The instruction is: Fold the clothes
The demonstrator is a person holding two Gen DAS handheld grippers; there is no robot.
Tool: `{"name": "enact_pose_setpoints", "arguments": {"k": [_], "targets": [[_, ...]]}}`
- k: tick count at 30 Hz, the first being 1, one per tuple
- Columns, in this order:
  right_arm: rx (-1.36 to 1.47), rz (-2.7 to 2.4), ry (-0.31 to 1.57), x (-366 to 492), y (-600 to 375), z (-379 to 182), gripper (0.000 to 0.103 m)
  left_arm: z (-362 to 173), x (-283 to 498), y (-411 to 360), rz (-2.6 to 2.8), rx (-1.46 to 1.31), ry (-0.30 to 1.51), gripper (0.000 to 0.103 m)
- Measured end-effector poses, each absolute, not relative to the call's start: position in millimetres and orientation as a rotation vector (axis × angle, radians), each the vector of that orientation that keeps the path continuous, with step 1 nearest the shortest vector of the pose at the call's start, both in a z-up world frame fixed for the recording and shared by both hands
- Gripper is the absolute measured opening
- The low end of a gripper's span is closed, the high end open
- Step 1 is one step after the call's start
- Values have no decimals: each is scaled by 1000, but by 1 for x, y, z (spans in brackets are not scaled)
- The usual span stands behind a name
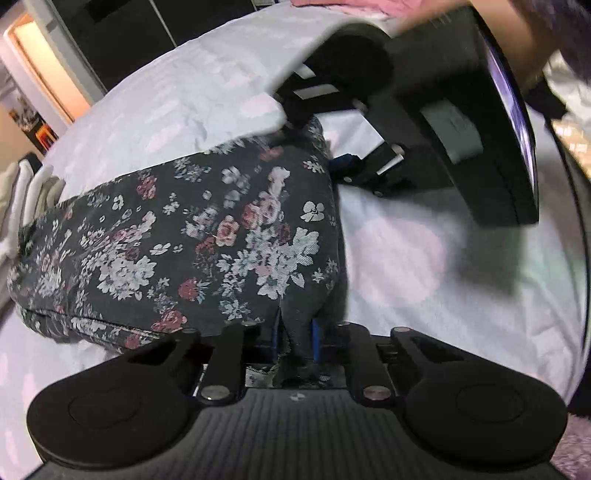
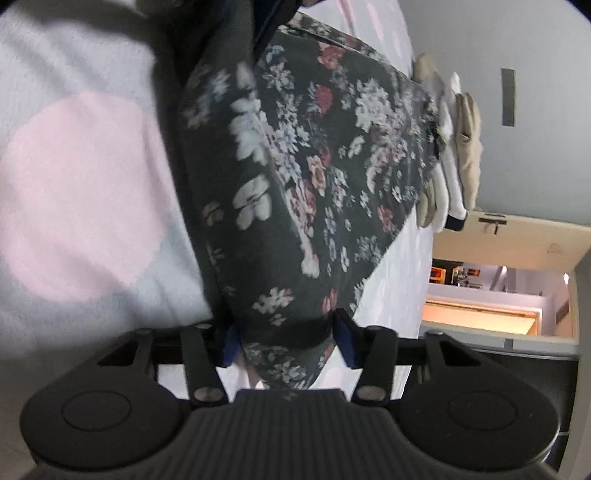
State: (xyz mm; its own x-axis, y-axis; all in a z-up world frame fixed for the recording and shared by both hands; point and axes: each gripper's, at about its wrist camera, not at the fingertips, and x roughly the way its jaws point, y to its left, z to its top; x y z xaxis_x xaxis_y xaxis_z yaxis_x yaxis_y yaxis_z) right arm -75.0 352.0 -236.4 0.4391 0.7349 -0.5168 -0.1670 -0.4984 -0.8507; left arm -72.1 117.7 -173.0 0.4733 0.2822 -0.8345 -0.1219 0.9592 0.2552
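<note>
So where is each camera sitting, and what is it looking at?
Left wrist: sits on the left gripper, looking along its fingers over the floral garment on the bedsheet; the right gripper and the person's forearm show beyond.
Right wrist: sits on the right gripper, looking along the same garment toward the folded pale clothes and a doorway; only its own fingers show.
Shared: both see the floral garment, pinched by each gripper, the bedsheet and the pale clothes.
</note>
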Motion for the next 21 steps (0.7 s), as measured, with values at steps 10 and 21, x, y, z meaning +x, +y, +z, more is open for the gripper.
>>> {"name": "enact_pose_setpoints", "arguments": {"k": [10,21], "targets": [[-1674,1230,-376,-93,357,-189,18,-110,-107,146,140,21,1021,11],[-1601,1344,-76,-177,311,-87,10,-51,-192,157,-1,-95,1035,11]]}}
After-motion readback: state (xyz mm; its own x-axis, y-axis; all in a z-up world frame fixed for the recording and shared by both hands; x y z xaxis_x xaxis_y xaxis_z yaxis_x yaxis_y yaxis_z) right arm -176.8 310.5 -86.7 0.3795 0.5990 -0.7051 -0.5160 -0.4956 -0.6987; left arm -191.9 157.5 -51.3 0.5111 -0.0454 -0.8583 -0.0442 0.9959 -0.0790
